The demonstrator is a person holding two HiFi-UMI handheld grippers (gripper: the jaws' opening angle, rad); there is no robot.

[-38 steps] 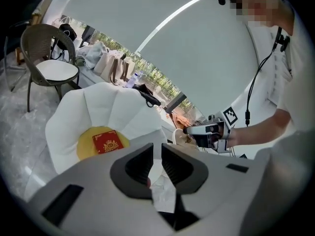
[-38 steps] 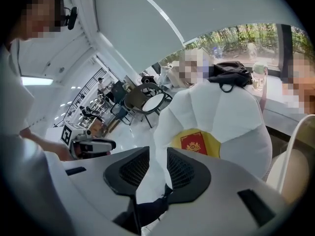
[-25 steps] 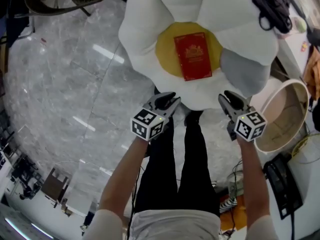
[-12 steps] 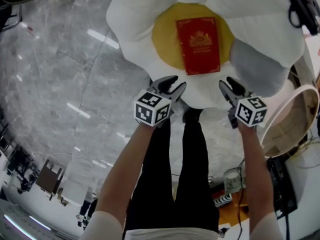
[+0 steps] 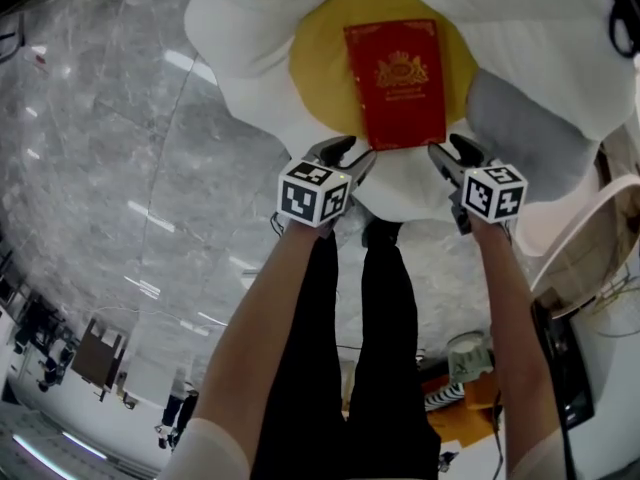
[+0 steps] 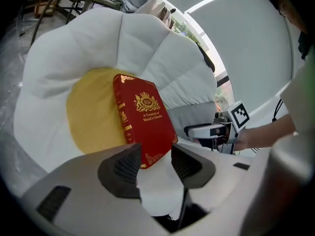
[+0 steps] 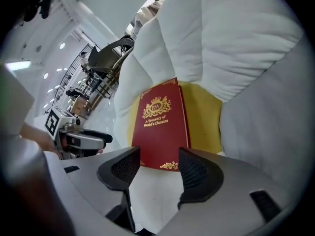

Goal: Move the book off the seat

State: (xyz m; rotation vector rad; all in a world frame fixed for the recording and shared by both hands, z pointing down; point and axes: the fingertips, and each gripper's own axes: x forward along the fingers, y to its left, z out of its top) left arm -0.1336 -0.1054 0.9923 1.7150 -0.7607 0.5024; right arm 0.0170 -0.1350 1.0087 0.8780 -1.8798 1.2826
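A red hardback book [image 5: 396, 80] with gold print lies flat on the yellow centre [image 5: 320, 63] of a white flower-shaped seat [image 5: 240, 38]. My left gripper [image 5: 345, 154] hovers just short of the book's near left corner, its jaws opening with nothing between them. My right gripper [image 5: 450, 152] is beside the near right corner, jaws also opening and empty. In the left gripper view the book [image 6: 145, 122] stands just beyond the gripper [image 6: 155, 163]. In the right gripper view the book [image 7: 162, 124] lies just past the gripper [image 7: 155, 167].
Grey marble floor [image 5: 110, 168] spreads to the left. A round cream basket [image 5: 585, 253] and a grey cushion [image 5: 520, 133] lie at the right. The person's black-clad legs [image 5: 365, 348] stand below the seat's front edge. Dark chair frames [image 7: 106, 55] stand beyond the seat.
Both grippers have moved forward to the book's near corners, and their jaws have spread wider. The head view has drawn closer over the seat.
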